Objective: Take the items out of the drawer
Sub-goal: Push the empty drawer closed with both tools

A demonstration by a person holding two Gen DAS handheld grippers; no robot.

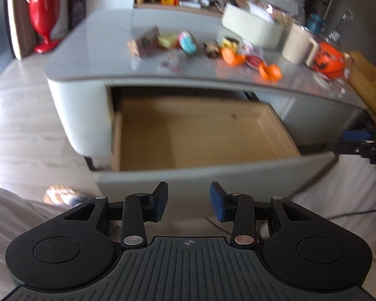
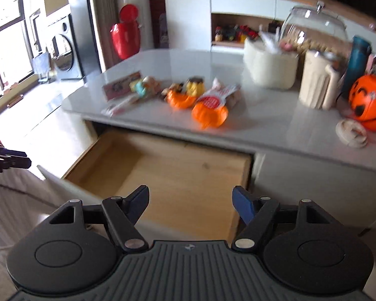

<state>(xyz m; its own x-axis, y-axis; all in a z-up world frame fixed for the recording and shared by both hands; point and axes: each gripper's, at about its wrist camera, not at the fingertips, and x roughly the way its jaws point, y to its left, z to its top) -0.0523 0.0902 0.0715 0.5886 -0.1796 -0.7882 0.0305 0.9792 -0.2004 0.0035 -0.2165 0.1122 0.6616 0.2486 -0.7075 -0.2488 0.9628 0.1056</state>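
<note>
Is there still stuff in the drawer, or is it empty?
The drawer is pulled open and looks empty: both views show only its bare wooden bottom. The toys and snacks lie on the tabletop.

Both the left gripper (image 1: 189,202) and right gripper (image 2: 190,205) angle downward, jaws apart (nothing between them).
</note>
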